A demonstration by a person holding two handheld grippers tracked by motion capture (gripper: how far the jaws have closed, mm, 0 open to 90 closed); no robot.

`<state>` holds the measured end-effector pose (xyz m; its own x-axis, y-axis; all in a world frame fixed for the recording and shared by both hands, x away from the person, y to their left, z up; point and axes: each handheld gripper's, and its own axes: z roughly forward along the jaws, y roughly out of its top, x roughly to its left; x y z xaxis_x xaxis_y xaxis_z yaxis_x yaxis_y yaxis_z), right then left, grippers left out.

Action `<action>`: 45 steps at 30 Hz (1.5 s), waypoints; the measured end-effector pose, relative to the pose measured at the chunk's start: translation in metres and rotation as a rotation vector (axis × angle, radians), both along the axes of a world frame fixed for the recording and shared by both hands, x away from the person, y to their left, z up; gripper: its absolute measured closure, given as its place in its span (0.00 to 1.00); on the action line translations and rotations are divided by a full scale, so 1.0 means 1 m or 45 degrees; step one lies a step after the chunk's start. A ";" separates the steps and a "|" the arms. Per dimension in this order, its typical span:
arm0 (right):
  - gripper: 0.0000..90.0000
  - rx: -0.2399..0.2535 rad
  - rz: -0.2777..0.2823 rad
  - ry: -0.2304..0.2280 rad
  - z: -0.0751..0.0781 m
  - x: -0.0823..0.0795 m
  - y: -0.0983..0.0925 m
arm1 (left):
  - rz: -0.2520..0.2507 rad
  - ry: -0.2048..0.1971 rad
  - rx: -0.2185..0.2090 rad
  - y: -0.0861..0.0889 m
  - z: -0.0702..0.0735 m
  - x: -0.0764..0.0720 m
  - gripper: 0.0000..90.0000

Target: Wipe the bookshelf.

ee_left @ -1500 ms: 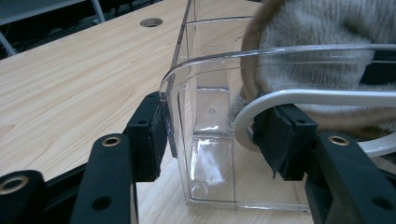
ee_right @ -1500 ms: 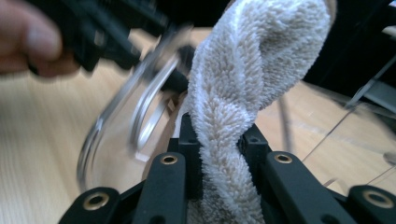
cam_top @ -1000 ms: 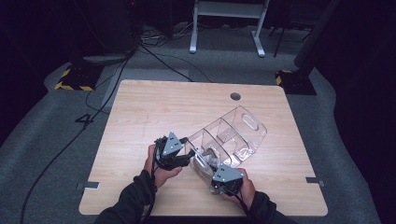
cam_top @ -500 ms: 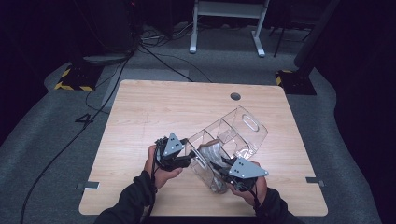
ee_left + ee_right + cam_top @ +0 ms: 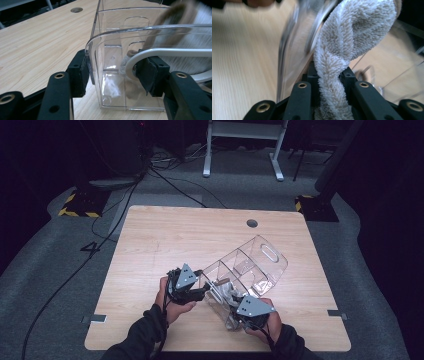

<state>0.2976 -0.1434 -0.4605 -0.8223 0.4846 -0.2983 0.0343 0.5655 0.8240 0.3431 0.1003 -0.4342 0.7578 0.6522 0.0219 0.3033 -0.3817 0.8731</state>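
A clear plastic organizer (image 5: 255,262) with several compartments lies slantwise on the wooden table (image 5: 160,240). My left gripper (image 5: 202,292) is at its near left end. In the left gripper view its pads (image 5: 80,72) press from both sides on the organizer's (image 5: 112,62) end compartment. My right gripper (image 5: 234,299) comes in from the near side and is shut on a fluffy grey-white cloth (image 5: 352,32), which rises twisted from between its jaws (image 5: 329,75) beside a clear wall (image 5: 292,50). The cloth (image 5: 224,289) sits in the nearest compartment and shows blurred through the plastic (image 5: 180,40).
A round cable hole (image 5: 252,223) is in the table's far side. Bare wood spreads to the left and beyond the organizer. On the floor behind are a white desk frame (image 5: 240,145), cables (image 5: 165,175) and black-yellow striped bases (image 5: 75,210).
My right gripper has shifted a little to the right and risen slightly with the cloth still in it. The left gripper and the organizer have stayed in place.
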 end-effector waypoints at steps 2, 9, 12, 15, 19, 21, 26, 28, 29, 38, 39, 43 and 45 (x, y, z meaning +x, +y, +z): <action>0.85 -0.037 0.007 0.017 -0.009 0.001 0.002 | -0.002 0.000 0.002 0.000 0.000 0.000 0.51; 0.85 -0.109 -0.005 0.010 -0.027 0.001 0.011 | -0.003 0.000 0.000 0.000 0.000 0.000 0.51; 0.85 -0.108 -0.034 -0.031 -0.019 0.000 0.008 | -0.003 0.001 0.001 0.000 0.000 0.000 0.51; 0.86 -0.034 -0.089 -0.063 -0.004 0.003 0.002 | -0.004 0.000 -0.002 0.000 0.000 0.001 0.51; 0.85 0.034 -0.139 -0.122 0.013 0.002 -0.003 | -0.005 0.001 -0.003 0.000 0.000 0.001 0.51; 0.85 0.077 -0.161 -0.138 0.021 0.003 -0.005 | -0.003 0.001 -0.002 -0.001 0.000 0.001 0.51; 0.85 0.165 -0.205 -0.243 0.048 -0.002 -0.010 | -0.002 0.000 -0.004 -0.001 0.000 0.000 0.51; 0.85 0.205 -0.224 -0.295 0.060 -0.006 -0.014 | -0.002 0.001 -0.006 -0.001 0.000 0.000 0.51; 0.85 0.228 -0.230 -0.309 0.064 -0.008 -0.017 | -0.003 -0.001 -0.007 -0.001 0.000 0.001 0.51; 0.85 0.115 -0.131 -0.246 0.043 -0.015 -0.020 | -0.006 -0.003 -0.005 0.000 -0.001 0.001 0.51; 0.85 0.101 -0.121 -0.239 0.040 -0.016 -0.020 | -0.007 0.001 -0.009 0.000 -0.001 0.001 0.51; 0.85 0.018 -0.085 -0.170 0.021 -0.020 -0.021 | -0.006 -0.005 -0.004 0.000 -0.001 0.001 0.51; 0.84 -0.022 -0.069 -0.139 0.014 -0.021 -0.021 | -0.006 -0.001 -0.008 0.000 -0.001 0.001 0.51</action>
<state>0.2767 -0.1641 -0.4467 -0.7572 0.5215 -0.3932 -0.0239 0.5796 0.8146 0.3439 0.1001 -0.4349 0.7609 0.6486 0.0184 0.3008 -0.3778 0.8757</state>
